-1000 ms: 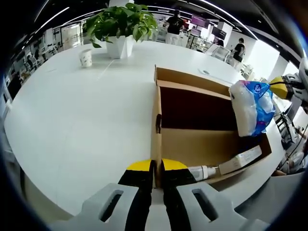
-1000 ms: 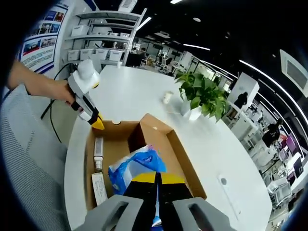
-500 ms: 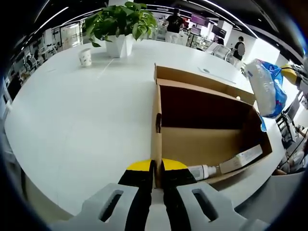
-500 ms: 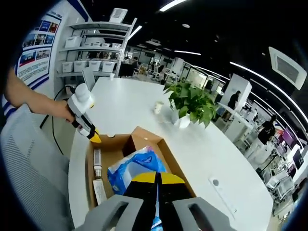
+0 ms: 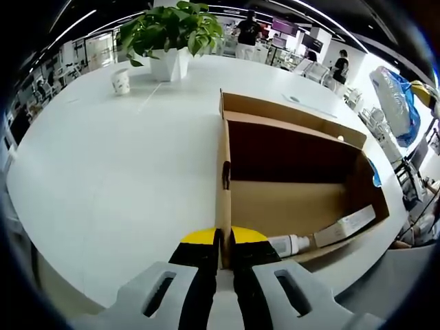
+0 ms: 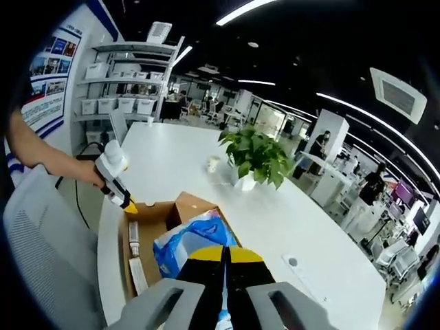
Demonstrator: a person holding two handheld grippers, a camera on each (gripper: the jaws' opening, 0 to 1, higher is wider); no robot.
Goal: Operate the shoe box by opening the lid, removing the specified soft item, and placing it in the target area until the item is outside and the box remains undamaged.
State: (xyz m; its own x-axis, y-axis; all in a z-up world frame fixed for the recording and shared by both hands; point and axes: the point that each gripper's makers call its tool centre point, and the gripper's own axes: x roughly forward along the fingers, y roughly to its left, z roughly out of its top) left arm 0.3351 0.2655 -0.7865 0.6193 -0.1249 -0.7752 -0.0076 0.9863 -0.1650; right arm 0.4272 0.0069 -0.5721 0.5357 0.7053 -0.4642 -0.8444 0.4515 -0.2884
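The open cardboard shoe box (image 5: 275,199) lies on the white table (image 5: 117,158). My left gripper (image 5: 223,242) is shut on the box's near cardboard edge. Inside the box lie a small bottle (image 5: 289,245) and a flat white carton (image 5: 344,227). The soft pack (image 5: 394,95), white in blue plastic, hangs high above the box's right end. In the right gripper view my right gripper (image 6: 225,256) is shut on that soft pack (image 6: 189,242), well above the shoe box (image 6: 155,216). A hand holds the left gripper (image 6: 113,180) at the box's far corner.
A potted plant (image 5: 172,38) and a paper cup (image 5: 122,82) stand at the table's far side. A grey chair (image 6: 48,254) sits beside the table. Shelves (image 6: 130,82) and several people fill the office behind.
The right gripper has carried the soft pack upward, farther from the box. The left gripper has kept its hold on the box edge.
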